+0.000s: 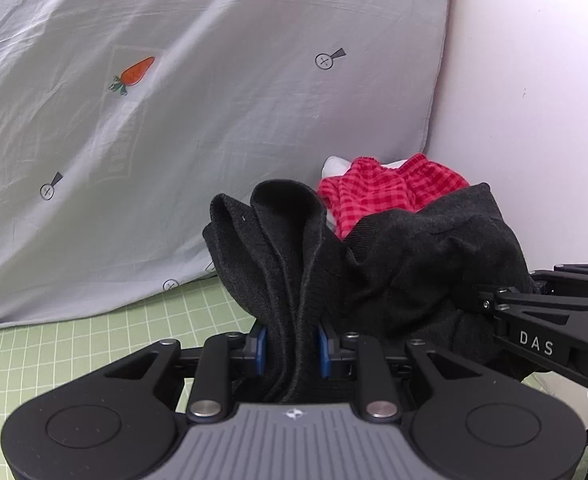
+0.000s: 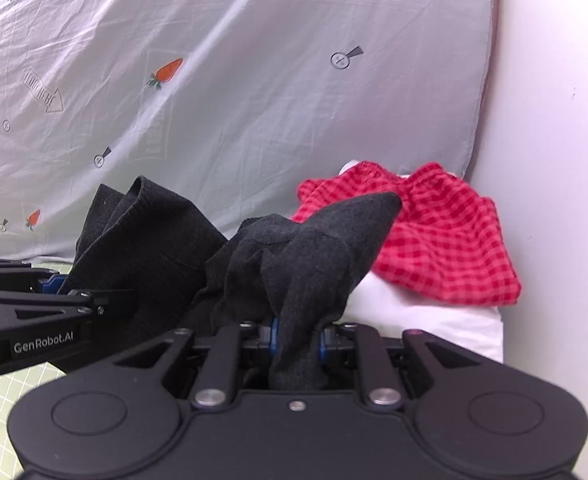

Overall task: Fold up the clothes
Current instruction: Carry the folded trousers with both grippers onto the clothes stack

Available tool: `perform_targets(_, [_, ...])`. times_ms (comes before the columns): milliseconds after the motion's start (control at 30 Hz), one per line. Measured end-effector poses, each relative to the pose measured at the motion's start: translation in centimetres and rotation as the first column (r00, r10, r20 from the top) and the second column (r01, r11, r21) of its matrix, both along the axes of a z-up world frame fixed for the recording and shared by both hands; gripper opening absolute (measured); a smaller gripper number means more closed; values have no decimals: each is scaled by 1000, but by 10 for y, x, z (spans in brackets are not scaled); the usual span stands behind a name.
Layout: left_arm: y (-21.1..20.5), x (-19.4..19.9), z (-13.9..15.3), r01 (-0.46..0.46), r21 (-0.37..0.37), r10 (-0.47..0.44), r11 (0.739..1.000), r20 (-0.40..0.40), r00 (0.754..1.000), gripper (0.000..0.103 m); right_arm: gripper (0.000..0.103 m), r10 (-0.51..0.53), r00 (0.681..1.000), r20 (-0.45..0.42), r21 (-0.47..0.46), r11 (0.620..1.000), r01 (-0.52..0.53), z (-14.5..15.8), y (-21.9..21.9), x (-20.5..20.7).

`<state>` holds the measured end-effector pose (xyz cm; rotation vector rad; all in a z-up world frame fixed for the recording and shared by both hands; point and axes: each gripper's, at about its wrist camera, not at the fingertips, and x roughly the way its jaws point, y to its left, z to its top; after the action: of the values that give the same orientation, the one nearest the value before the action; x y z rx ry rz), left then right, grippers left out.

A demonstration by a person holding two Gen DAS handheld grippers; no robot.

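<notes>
Left wrist view first: the left gripper [image 1: 292,340] is clamped on a thick bunched fold of the dark knit garment [image 1: 278,248], its blue pads [image 1: 261,346] pressing the cloth from both sides, so the fabric rises in ridges ahead of the jaws. The right gripper [image 1: 493,308] enters from the right edge with the same garment draped over its tip; holding two points at once probably lets the person carry or spread the piece for a fold. Behind lies a red checked garment [image 1: 373,196], likely waiting its turn, and below is a green grid mat [image 1: 94,340]. A grey printed sheet [image 1: 214,100] hangs as a backdrop beside a pale wall [image 1: 533,100]. Right wrist view: the right gripper [image 2: 297,340] is likewise closed narrow on a peaked wad of the dark knit garment [image 2: 313,248], while the left gripper [image 2: 66,288] shows at the left, grasping another part. The red checked garment [image 2: 433,240] rests on a folded white cloth [image 2: 433,320] against the pale wall [image 2: 553,160], with the grey printed sheet [image 2: 234,100] behind.
</notes>
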<state>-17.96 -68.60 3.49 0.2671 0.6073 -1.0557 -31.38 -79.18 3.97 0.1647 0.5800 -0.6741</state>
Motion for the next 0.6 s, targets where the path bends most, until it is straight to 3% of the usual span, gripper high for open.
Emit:
perform_targets(333, [-106,9,56,91,-123,-86,988,46,995,24,14,-19,997,76,-67,997,24,62,-93,-7])
perform_targets(533, [-151,32,65,125,-189,-137,974,-54,989,22,12,-62,983,175,-46,996,71,83,-140,-11])
perform_targets(600, [-161,34,72,143,-213,-154,967,-40,987,22,12,-74,979,189,-59,994,87,90,-151,-12])
